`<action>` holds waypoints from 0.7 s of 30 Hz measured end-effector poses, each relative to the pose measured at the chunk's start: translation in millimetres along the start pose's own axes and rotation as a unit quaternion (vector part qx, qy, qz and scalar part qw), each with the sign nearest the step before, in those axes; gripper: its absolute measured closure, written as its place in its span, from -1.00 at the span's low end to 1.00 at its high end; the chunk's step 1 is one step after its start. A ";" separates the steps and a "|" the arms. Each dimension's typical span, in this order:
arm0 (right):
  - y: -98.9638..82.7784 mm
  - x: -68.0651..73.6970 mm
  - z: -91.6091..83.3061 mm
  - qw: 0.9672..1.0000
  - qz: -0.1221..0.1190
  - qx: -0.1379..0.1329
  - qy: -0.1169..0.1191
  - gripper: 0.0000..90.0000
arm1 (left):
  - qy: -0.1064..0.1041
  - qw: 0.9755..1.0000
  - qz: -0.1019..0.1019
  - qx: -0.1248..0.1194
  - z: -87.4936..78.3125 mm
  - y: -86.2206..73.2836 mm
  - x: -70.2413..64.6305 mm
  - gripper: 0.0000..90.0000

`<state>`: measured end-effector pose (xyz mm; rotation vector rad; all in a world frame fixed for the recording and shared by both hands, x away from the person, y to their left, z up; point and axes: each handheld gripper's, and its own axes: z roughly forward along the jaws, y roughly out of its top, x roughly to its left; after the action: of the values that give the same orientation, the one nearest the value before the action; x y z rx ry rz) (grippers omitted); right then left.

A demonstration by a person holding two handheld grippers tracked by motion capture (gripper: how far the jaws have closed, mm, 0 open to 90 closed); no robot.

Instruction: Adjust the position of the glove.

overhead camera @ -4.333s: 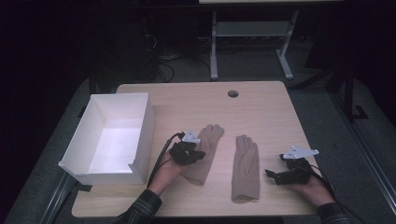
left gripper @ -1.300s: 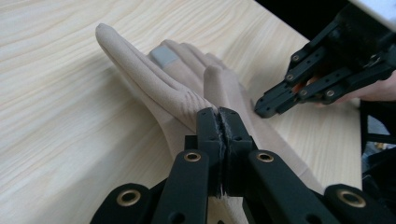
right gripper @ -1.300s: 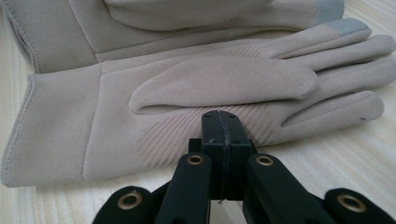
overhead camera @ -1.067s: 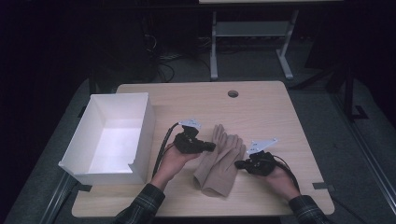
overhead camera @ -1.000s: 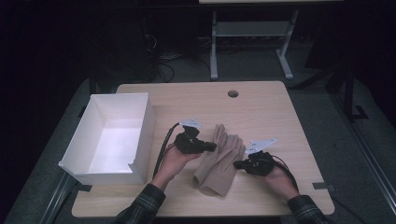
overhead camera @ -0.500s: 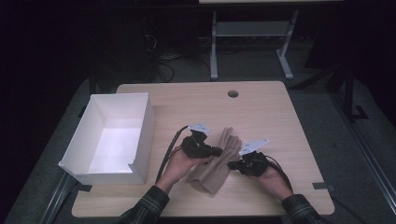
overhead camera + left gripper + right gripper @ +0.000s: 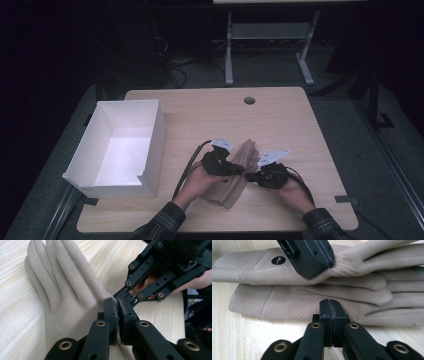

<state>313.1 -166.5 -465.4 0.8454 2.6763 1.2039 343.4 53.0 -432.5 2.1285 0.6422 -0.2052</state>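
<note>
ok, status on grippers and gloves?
Left gripper pinching top glove. Right gripper shut at the lower glove's edge. Gloves stacked; nothing in the way.

Beige gloves (image 7: 317,290) (ribbed stripes, black round logo (image 7: 278,260)); white box (image 7: 120,145); pale wood-grain table (image 7: 280,120).

Two beige fabric gloves (image 7: 239,172) lie stacked at the frame's lower centre on the pale wooden table (image 7: 280,120). The open white cardboard box (image 7: 120,147) sits to their left, at the table's left edge.
</note>
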 end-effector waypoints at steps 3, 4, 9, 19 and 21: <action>-3.5 -4.3 -8.4 1.000 0.009 -0.005 -0.012 0.84 | -0.002 1.000 0.006 -0.001 -2.2 0.8 -2.1 0.86; -4.7 -6.4 -10.6 1.000 0.008 -0.006 -0.016 0.78 | -0.005 1.000 0.005 -0.003 -1.9 0.8 -3.3 0.85; -12.9 -21.3 -25.4 0.999 0.027 -0.017 -0.042 0.50 | -0.019 1.000 0.015 0.003 1.8 1.3 -9.7 0.89; -33.2 -41.2 -42.2 0.992 0.050 -0.022 -0.109 -0.24 | -0.003 0.998 0.028 0.060 24.8 -15.7 -23.6 0.99; -34.5 -43.5 -42.0 0.991 0.054 -0.023 -0.118 -0.32 | 0.003 0.997 0.032 0.074 28.7 -20.1 -24.9 0.99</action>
<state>321.9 -235.5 -467.4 1.0655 2.4348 1.1038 314.4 30.6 -454.8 2.2886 0.5753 -0.2173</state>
